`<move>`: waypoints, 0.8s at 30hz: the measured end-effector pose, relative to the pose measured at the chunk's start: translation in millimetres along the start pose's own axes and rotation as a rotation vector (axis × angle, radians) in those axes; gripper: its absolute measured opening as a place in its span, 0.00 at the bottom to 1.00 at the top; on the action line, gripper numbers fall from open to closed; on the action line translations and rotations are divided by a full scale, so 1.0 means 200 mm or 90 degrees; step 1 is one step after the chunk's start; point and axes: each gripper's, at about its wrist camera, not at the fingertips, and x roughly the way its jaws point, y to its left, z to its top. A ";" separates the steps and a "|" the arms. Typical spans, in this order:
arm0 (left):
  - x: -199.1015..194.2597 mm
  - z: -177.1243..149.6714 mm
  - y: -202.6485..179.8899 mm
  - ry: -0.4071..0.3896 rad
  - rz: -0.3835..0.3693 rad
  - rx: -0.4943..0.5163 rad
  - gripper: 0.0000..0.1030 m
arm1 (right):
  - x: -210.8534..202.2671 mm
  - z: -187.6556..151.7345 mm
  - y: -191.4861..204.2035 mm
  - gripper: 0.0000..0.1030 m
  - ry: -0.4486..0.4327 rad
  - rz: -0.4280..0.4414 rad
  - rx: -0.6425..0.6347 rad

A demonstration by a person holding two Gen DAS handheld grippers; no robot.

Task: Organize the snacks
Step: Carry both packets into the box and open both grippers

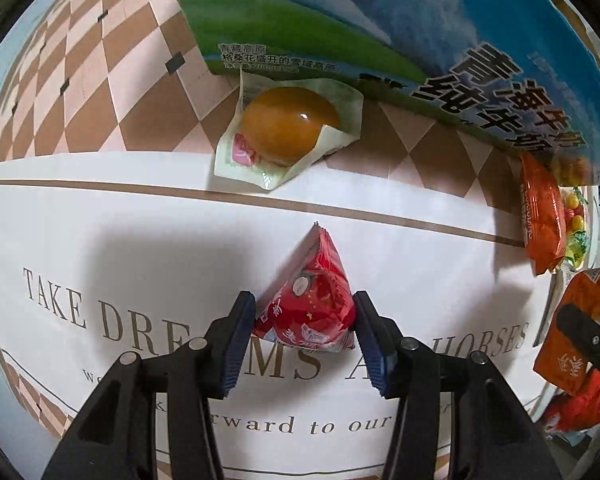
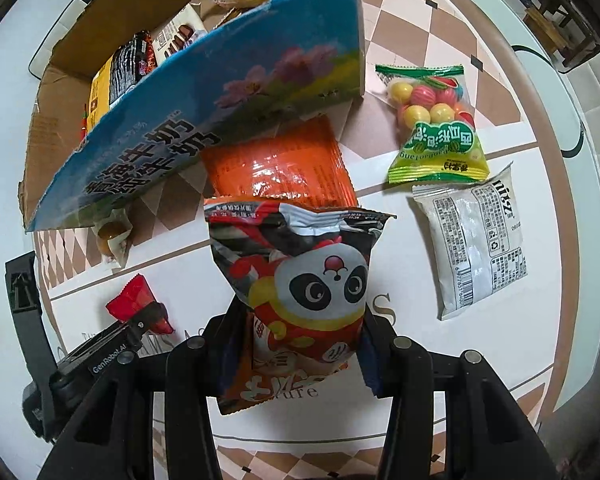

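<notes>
Bright overhead light; soft grey shadow on the white printed bench. Glare on the glossy orange foil packet. Strong fisheye curvature, dark corner vignetting; centres sharp.

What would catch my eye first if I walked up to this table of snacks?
Probably the panda snack bag, clamped in the right gripper above the table, with the big blue milk carton box holding snacks just behind it. Next, the small red packet pinched in the left gripper over the white mat, and the wrapped golden bun lying by the box.
</notes>
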 end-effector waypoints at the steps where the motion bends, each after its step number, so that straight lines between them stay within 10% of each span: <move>1: 0.00 -0.02 -0.03 -0.004 0.000 0.001 0.40 | 0.00 0.00 0.00 0.50 -0.002 0.000 0.000; 13: -0.54 -0.15 -0.32 -0.095 -0.079 0.018 0.38 | -0.32 0.12 0.08 0.49 -0.058 0.039 -0.040; 24: -0.72 0.58 -0.49 -0.082 -0.097 0.058 0.39 | -0.52 0.59 0.30 0.49 -0.133 -0.021 -0.143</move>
